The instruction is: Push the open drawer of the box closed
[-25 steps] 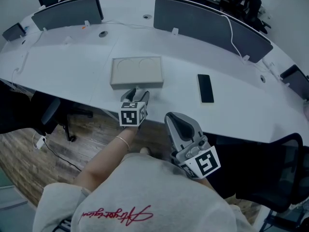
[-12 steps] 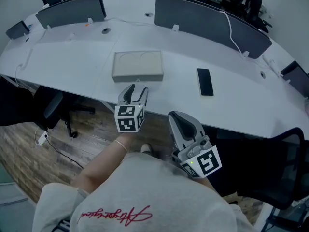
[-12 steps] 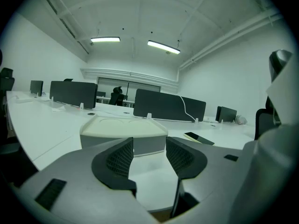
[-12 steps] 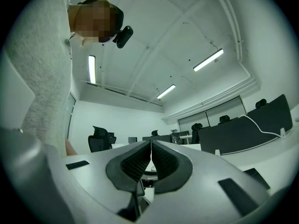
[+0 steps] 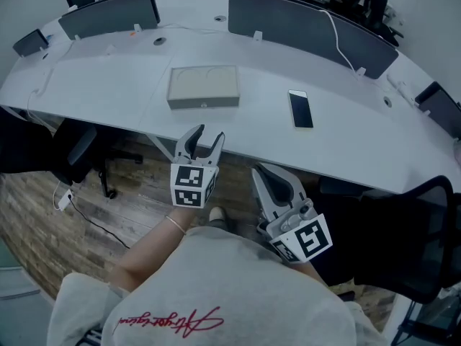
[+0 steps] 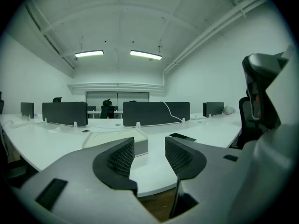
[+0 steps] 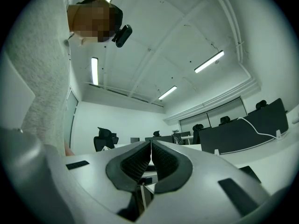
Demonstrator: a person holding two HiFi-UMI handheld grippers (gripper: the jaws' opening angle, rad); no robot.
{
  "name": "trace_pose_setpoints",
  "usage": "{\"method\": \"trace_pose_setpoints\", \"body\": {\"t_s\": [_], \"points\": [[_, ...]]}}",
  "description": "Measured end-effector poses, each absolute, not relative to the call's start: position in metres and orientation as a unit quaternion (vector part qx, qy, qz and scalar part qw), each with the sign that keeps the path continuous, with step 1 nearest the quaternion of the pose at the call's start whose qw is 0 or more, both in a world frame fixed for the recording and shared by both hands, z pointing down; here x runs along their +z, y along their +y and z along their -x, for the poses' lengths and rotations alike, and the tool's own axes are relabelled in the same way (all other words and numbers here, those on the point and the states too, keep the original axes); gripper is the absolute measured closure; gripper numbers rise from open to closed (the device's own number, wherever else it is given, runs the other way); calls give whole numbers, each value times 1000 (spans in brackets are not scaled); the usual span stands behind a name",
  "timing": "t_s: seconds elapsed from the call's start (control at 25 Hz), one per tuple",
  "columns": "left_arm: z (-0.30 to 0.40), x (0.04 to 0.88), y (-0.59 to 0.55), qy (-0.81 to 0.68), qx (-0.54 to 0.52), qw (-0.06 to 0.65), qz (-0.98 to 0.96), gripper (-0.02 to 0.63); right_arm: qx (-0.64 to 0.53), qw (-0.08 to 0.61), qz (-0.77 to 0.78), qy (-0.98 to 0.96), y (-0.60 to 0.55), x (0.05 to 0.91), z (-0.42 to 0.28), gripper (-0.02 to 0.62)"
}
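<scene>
Presently, the flat beige rectangular box (image 5: pixel 204 87) lay on the curved white table (image 5: pixel 101 85), well back from the near edge, and its front face appeared flush with its body. The left gripper (image 5: pixel 207 137) was held just off the table's near edge, in line with the box but apart from it. Its jaws stood apart with nothing between them; through the gap, the left gripper view showed the box (image 6: pixel 117 143) beyond. The right gripper (image 5: pixel 263 174) was held close to the person's torso, jaws pressed together and empty. A black slab phone (image 5: pixel 300 109) lay right of the box.
</scene>
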State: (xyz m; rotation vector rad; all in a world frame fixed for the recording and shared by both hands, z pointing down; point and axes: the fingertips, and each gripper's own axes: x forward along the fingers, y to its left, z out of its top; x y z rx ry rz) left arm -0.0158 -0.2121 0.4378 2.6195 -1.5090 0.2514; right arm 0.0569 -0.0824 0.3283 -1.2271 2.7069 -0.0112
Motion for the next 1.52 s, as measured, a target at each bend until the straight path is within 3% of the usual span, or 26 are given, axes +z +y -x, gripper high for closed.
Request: {"method": "trace_pose_setpoints", "body": {"t_s": [0.2, 0.32, 0.56, 1.52], "points": [[17, 423, -177, -505, 61, 46, -859, 431, -1, 80, 397, 914, -53, 328, -54, 577], [18, 413, -157, -512, 52, 35, -857, 497, 3, 74, 389, 918, -35, 329, -52, 577], [16, 397, -110, -517, 26, 26, -855, 549, 4, 72, 383, 921, 6, 331, -55, 577], [-16, 351, 55, -505, -33, -12, -863, 589, 20, 71, 368, 927, 143, 321, -87, 577]]}}
